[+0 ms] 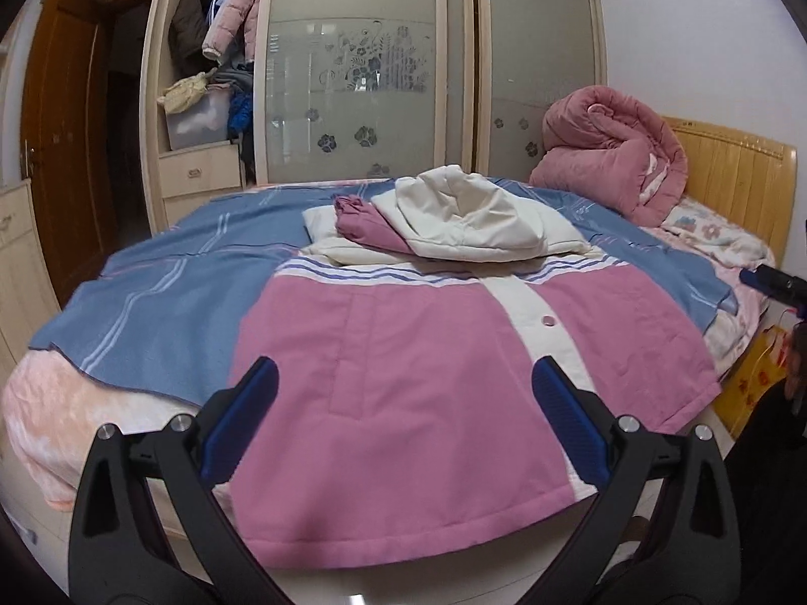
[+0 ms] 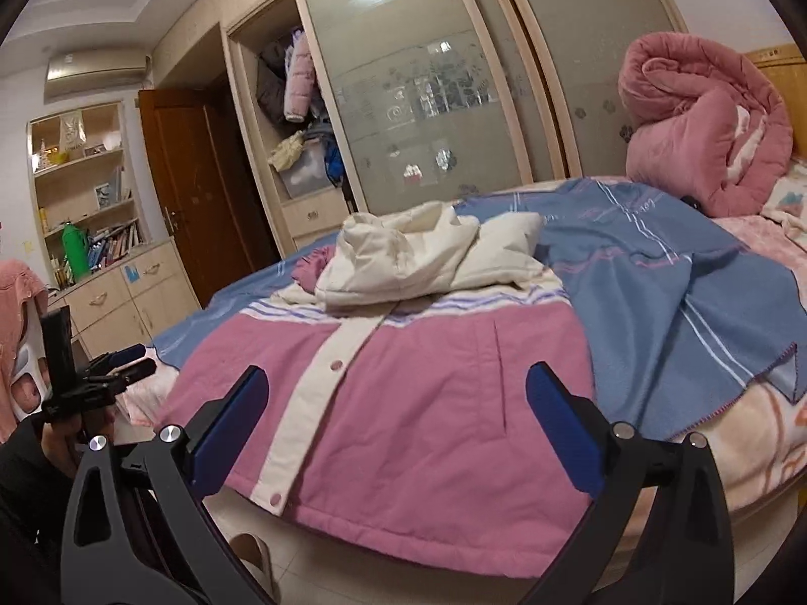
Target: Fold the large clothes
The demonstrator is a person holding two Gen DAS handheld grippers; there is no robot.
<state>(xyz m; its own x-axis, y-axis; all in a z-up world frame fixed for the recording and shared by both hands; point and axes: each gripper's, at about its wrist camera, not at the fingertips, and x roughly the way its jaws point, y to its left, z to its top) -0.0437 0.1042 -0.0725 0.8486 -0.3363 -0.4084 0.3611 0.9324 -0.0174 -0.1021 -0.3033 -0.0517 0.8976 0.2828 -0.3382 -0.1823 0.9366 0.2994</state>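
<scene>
A large pink and cream jacket (image 1: 428, 403) lies flat on the bed, front up, its hem hanging over the near edge. Its cream hood (image 1: 469, 222) and folded sleeves are bunched at the far end. It also shows in the right wrist view (image 2: 403, 403), hood (image 2: 403, 257) at the top. My left gripper (image 1: 403, 393) is open and empty, hovering over the hem's left part. My right gripper (image 2: 398, 393) is open and empty over the hem's right part. The left gripper also shows at the far left of the right wrist view (image 2: 121, 363).
A blue striped blanket (image 1: 166, 292) covers the bed under the jacket. A rolled pink quilt (image 1: 615, 161) sits by the wooden headboard (image 1: 736, 171). A wardrobe with frosted sliding doors (image 1: 353, 75) stands behind the bed. A yellow bag (image 1: 756, 378) is on the floor at right.
</scene>
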